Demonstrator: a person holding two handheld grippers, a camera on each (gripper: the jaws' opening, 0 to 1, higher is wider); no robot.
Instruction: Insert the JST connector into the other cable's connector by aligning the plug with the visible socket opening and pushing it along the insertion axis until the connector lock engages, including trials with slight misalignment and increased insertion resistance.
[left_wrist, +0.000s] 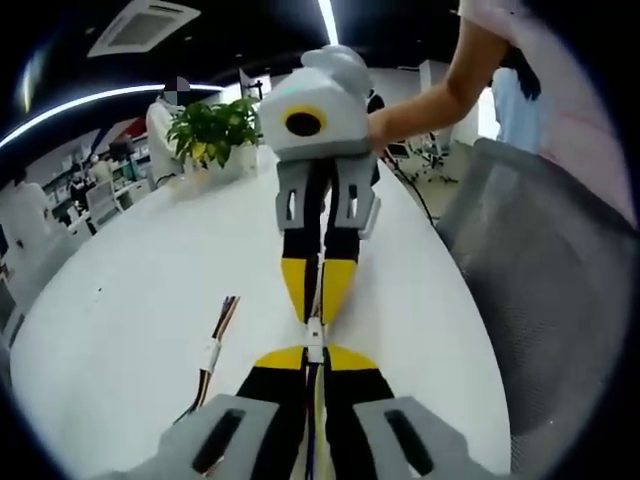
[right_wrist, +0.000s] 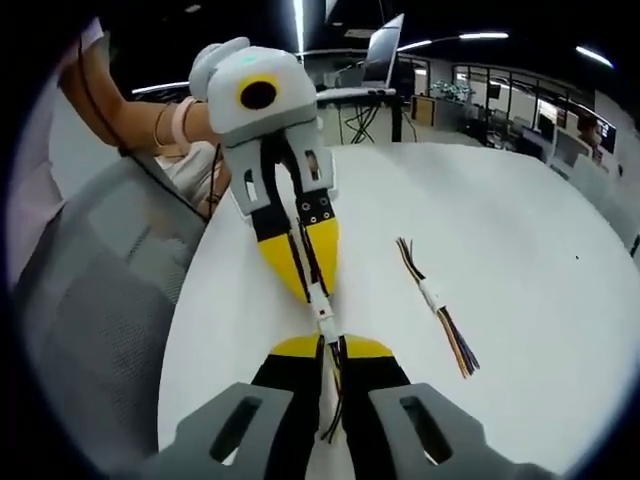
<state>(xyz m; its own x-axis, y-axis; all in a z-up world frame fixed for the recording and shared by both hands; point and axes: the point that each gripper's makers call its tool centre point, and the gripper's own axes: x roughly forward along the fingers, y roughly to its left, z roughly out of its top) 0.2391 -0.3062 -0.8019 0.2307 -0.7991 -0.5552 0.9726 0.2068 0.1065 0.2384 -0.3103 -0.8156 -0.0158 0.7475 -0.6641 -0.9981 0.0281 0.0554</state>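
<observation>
JST connector sits right between the two grippers' tips, a small white body held above the white table. In the left gripper view, the left gripper has its yellow-tipped jaws pressed together on the near cable, whose dark and yellow wires run back between the jaws toward the camera. Right gripper comes in tip-to-tip from the far side, jaws pinched on the other end of the connector, tips nearly touching the left's.

Right gripper view shows the same joint mirrored: white connector at the right gripper's closed tips, wires trailing down between its jaws, left gripper opposite and also clamped. Can't tell from either view whether plug and socket are fully seated or the lock is engaged.

Spare cable with a white connector and coloured wires lies flat on the table, off to the side, well apart from both grippers.

Farther out: grey mesh chair at the table edge, person's forearm behind the right gripper, potted plant at the far end of the table.
</observation>
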